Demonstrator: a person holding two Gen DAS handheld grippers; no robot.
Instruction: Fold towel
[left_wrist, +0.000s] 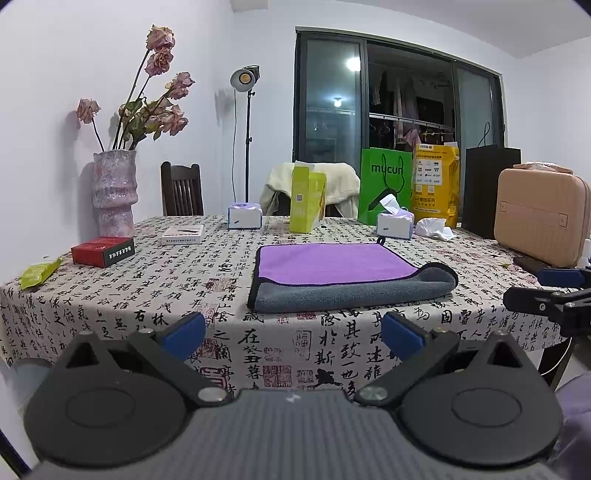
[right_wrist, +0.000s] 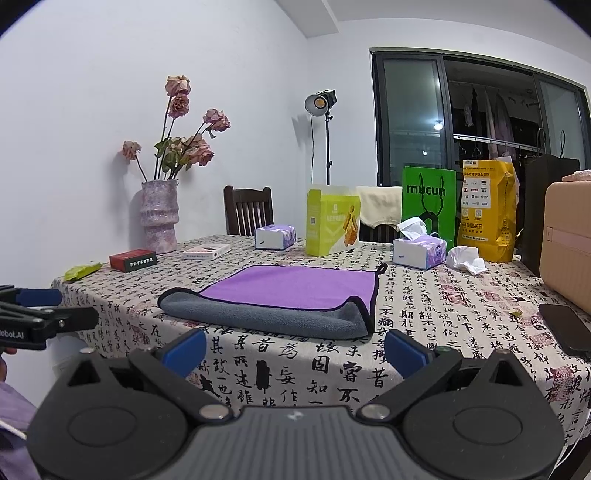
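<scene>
A purple towel (left_wrist: 332, 264) with a grey underside lies flat on the patterned tablecloth (left_wrist: 147, 288). Its near edge is turned over, showing a grey band (left_wrist: 351, 291). It also shows in the right wrist view (right_wrist: 295, 286), with the grey fold (right_wrist: 266, 317) nearest me. My left gripper (left_wrist: 293, 332) is open and empty, held off the table's front edge, short of the towel. My right gripper (right_wrist: 295, 349) is open and empty, also short of the towel. Each gripper shows at the edge of the other's view.
At the back stand a vase of dried roses (left_wrist: 114, 192), a red box (left_wrist: 103, 251), a white box (left_wrist: 183, 234), two tissue boxes (left_wrist: 244, 217), a lime carton (left_wrist: 307, 201), green and yellow bags (left_wrist: 386, 188). A tan case (left_wrist: 539, 218) and a dark phone (right_wrist: 565, 326) are at the right.
</scene>
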